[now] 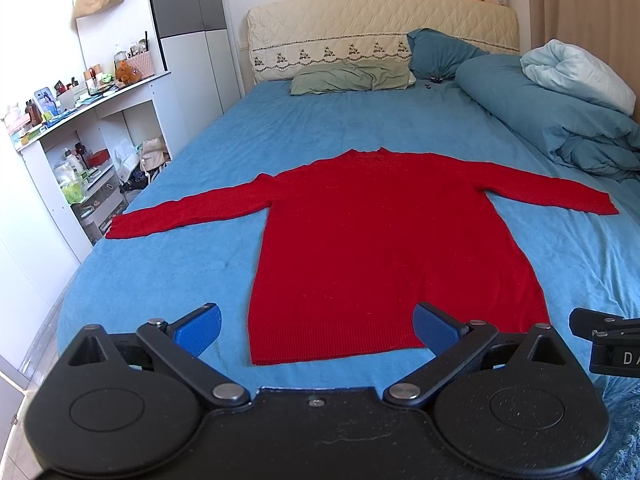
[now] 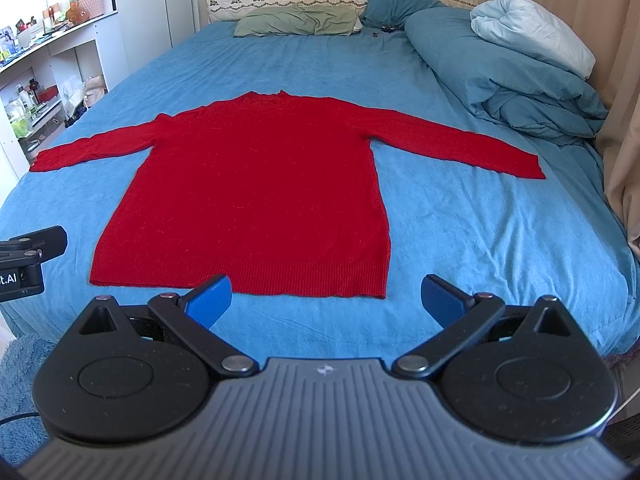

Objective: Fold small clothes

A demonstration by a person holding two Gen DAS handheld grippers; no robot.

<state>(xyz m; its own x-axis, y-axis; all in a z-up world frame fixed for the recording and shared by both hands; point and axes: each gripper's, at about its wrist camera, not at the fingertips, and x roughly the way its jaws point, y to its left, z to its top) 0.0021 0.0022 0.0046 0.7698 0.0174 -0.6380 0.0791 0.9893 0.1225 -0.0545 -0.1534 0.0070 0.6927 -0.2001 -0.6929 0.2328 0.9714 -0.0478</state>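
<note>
Left wrist view first: our left gripper [image 1: 316,330] hangs over the near end of the bed [image 1: 200,152], its two blue pads [image 1: 198,328] spread wide apart and holding nothing. We see the red sweater [image 1: 372,248] lying flat on the blue sheet, neck toward the headboard [image 1: 360,32], both sleeves stretched out to the sides and the ribbed hem nearest us. The hem falls between our pads; the right-hand pad overlaps the hem's corner in the picture, but we cannot tell whether it touches the knit. At the right edge a black part of our right gripper [image 1: 608,340] shows.

Right wrist view next: our right gripper [image 2: 326,300] is likewise released, pads [image 2: 210,300] far apart, empty. It sits just short of the sweater [image 2: 256,184], with the left-hand pad overlapping the hem line and the other pad over bare sheet, beside the hem's right corner. The bed [image 2: 460,220] carries a green pillow [image 2: 296,20] and a heaped blue duvet [image 2: 500,76] near the headboard. Part of our left gripper [image 2: 28,264] shows at the left edge.
</note>
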